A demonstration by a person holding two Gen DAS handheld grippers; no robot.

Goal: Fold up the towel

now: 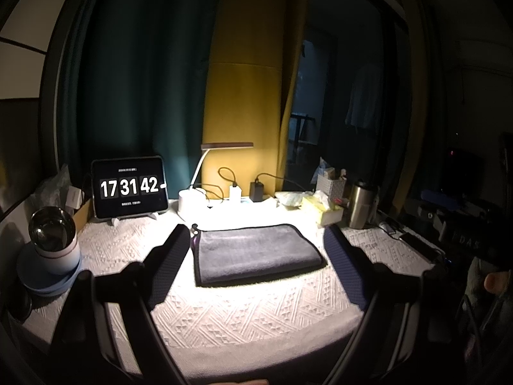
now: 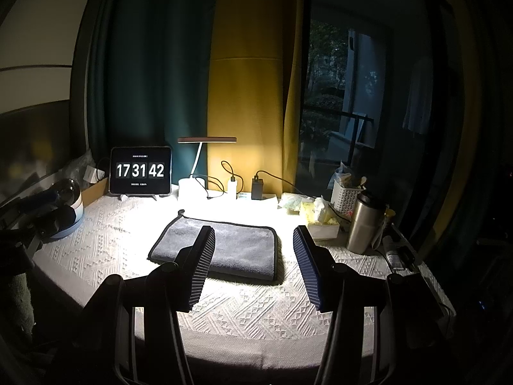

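A grey towel point(image 1: 256, 253) with dark trim lies folded into a flat rectangle on the white patterned tablecloth point(image 1: 250, 314), under the desk lamp's light. A small hanging loop sticks out at its far left corner. My left gripper point(image 1: 256, 234) is open and empty, its fingers spread to either side of the towel and raised above the table. In the right wrist view the towel point(image 2: 237, 243) lies ahead. My right gripper point(image 2: 255, 234) is open and empty, held above the towel's near right part.
At the back stand a tablet clock point(image 1: 130, 187), a white desk lamp point(image 1: 198, 173), chargers with cables point(image 1: 256, 191), a tissue box point(image 1: 323, 208), a white basket point(image 2: 348, 195) and a steel tumbler point(image 1: 360, 203). A steel bowl on blue plates point(image 1: 53, 247) sits at left. The table's front edge is near.
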